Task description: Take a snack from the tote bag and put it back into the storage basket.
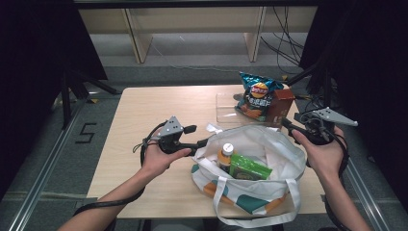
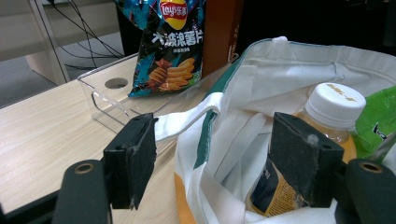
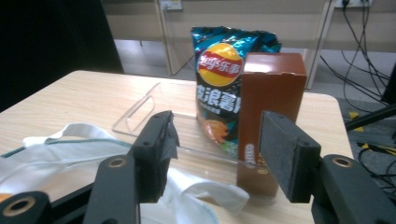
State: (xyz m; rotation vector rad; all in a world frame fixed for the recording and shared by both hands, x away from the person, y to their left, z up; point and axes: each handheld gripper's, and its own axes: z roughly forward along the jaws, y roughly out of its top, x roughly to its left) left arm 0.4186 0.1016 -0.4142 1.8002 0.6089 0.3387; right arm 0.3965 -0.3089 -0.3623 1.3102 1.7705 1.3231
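Note:
A white tote bag (image 1: 269,144) with teal and orange patches lies open on the wooden table (image 1: 144,110). Inside it stand a bottle of orange drink (image 1: 226,154) with a white cap (image 2: 337,100) and a green packet (image 1: 248,169). My left gripper (image 1: 202,143) is at the bag's left rim, its jaws open either side of the white fabric (image 2: 233,121) without pressing on it. My right gripper (image 1: 287,126) is open just right of the bag, pointing at a brown carton (image 3: 271,93) and a blue chips bag (image 3: 217,84) that stand in a clear tray (image 3: 140,109).
The clear tray (image 1: 226,108) sits at the table's far right, behind the tote. The left half of the table is bare wood. Beyond the far edge are a shelf frame (image 1: 139,43) and loose cables (image 1: 284,48) on the floor.

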